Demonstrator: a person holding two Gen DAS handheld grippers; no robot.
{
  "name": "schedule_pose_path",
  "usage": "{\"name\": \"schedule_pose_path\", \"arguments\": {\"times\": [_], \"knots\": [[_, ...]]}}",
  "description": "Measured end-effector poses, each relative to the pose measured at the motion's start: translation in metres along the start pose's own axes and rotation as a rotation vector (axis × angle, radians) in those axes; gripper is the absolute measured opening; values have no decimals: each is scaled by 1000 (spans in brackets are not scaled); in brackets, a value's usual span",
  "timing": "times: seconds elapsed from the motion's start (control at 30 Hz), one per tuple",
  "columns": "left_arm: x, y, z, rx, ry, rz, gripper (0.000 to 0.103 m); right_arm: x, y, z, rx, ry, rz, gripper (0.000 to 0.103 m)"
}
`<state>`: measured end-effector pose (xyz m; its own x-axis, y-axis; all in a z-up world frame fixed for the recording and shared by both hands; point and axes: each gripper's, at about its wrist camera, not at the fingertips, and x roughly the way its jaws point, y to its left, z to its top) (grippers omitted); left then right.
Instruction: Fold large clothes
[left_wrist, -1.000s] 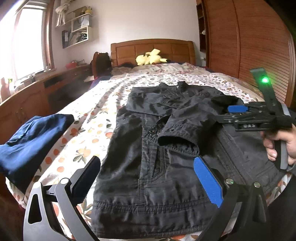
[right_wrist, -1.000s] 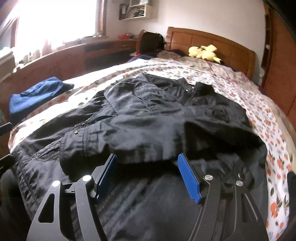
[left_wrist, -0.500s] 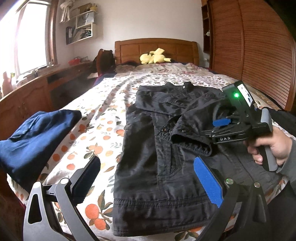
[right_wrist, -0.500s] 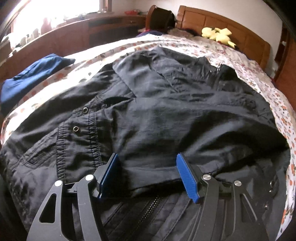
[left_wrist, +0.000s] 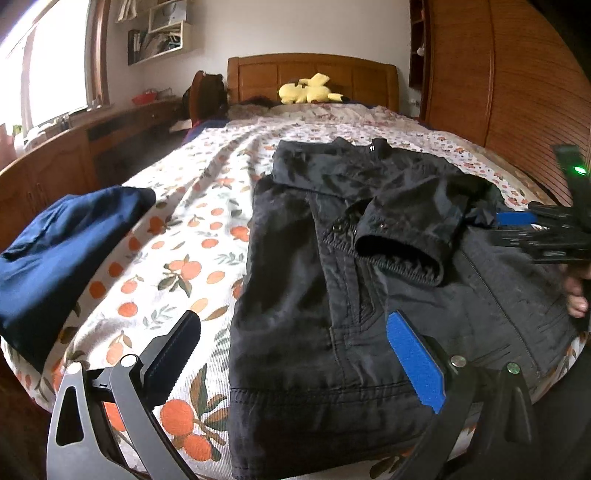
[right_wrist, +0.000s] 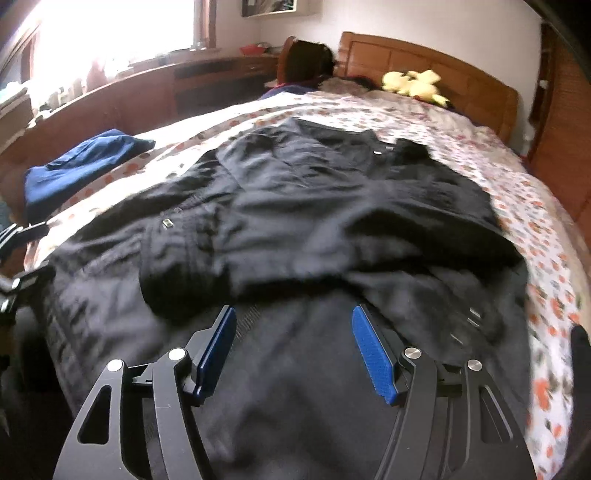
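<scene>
Daylight floods from the window (right_wrist: 110, 33) far left of the jaws, blown out white. The right wrist view is motion-blurred across the black jacket (right_wrist: 314, 229); both views bend at the edges.

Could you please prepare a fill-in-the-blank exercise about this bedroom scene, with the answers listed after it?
1. The black jacket lies on a bedsheet printed with ____.
2. The plush toy near the wooden headboard is ____ in colour.
3. The folded garment at the bed's left edge is dark ____.
4. The pads of the right gripper are ____ in colour.

Answers: oranges; yellow; blue; blue
</scene>
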<state>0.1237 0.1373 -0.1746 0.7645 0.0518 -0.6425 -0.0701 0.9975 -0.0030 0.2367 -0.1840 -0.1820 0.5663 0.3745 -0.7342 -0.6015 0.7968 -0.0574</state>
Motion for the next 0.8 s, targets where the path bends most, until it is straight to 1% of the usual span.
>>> {"name": "schedule_pose_path", "arguments": {"times": [0.13,0.23,0.4,0.57,0.67,0.7,0.8], "knots": [[7,1,-4,4,24,4,101,-28,-30,-23,18,8,-72,63],[10,2,-7,1,41,-5,101,-52,-55,-48,38,24,-144,64],[12,4,-11,5,57,0,101,-76,-92,-86,117,61,-200,64],[13,7,-13,8,73,9,101,-84,-109,-113,170,90,-210,64],[14,10,-14,2,86,13,101,-84,-112,-124,182,104,-225,64],[15,11,-14,-1,91,11,101,-84,-112,-128,194,110,-217,65],[16,13,-13,-9,105,9,101,-82,-111,-137,189,117,-196,74]]}}
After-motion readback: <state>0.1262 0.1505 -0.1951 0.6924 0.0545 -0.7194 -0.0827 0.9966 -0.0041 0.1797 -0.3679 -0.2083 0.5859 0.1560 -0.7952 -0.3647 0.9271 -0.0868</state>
